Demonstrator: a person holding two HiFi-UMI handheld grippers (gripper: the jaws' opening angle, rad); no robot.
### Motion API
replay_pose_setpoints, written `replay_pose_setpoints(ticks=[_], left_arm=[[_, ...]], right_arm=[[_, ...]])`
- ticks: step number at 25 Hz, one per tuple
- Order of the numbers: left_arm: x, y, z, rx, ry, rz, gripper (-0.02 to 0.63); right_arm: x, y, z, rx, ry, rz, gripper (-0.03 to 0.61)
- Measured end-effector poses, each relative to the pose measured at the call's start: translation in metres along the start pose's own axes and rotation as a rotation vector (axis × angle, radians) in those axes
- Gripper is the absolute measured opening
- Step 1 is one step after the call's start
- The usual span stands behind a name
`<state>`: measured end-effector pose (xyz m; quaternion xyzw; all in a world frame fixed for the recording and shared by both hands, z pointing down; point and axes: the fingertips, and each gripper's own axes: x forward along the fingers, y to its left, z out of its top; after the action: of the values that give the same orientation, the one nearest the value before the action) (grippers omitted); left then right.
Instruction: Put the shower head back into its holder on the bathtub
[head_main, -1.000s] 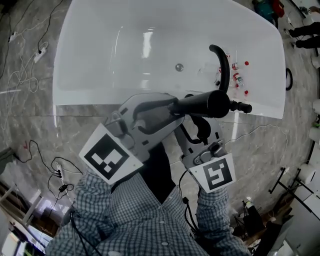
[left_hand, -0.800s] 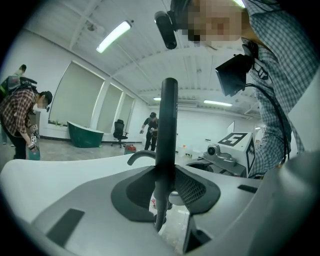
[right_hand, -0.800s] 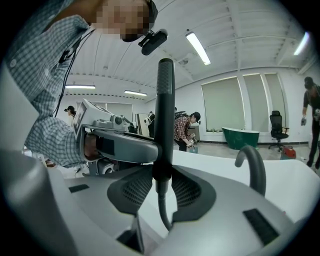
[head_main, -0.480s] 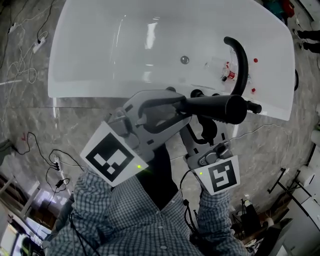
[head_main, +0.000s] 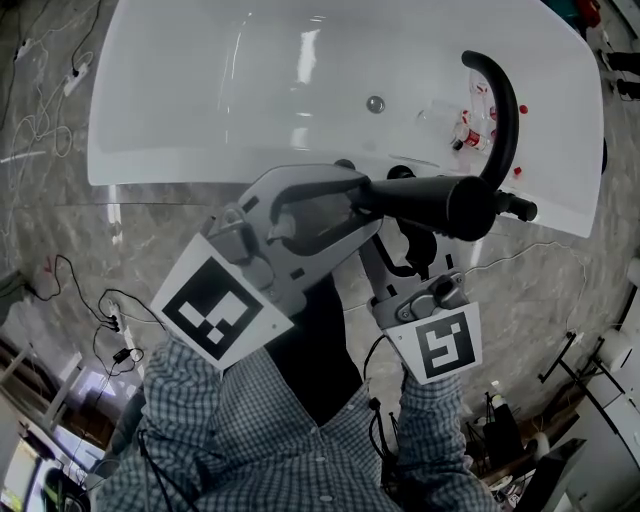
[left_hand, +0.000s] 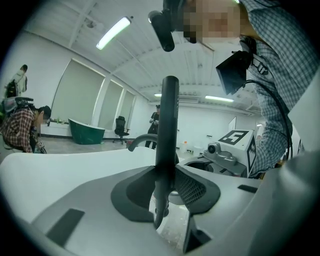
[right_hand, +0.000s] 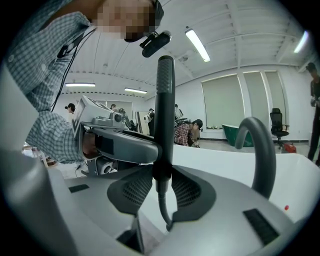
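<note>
The black shower head (head_main: 432, 202) lies level over the near rim of the white bathtub (head_main: 200, 165), its thick end pointing right. My left gripper (head_main: 358, 197) is shut on the slim handle end from the left, and in the left gripper view (left_hand: 167, 187) the wand (left_hand: 166, 130) stands upright between the pads. My right gripper (head_main: 413, 238) is shut on the wand (right_hand: 163, 120) from the near side, as its own view (right_hand: 162, 187) shows. The hose (right_hand: 164, 215) hangs below. Black fittings (head_main: 400, 173) sit on the rim under the wand.
A black curved faucet (head_main: 503, 105) rises from the tub's rim at the right. Small red-capped bottles (head_main: 470, 130) and a drain (head_main: 375, 103) lie in the tub. Cables (head_main: 95, 300) trail over the marble floor. People stand in the room's background (left_hand: 20, 130).
Both grippers have sunk with the shower head toward the tub's near rim, and the faucet now looms closer behind it. Both grips are unchanged.
</note>
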<state>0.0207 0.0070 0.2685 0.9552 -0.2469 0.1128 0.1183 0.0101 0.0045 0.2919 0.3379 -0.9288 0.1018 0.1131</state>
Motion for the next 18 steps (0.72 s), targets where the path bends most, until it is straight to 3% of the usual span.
replay_pose_setpoints(ticks=[18], left_arm=[[0.014, 0.008, -0.048, -0.014, 0.026, 0.016, 0.124]], right_arm=[[0.013, -0.006, -0.049, -0.014, 0.018, -0.002, 0.117]])
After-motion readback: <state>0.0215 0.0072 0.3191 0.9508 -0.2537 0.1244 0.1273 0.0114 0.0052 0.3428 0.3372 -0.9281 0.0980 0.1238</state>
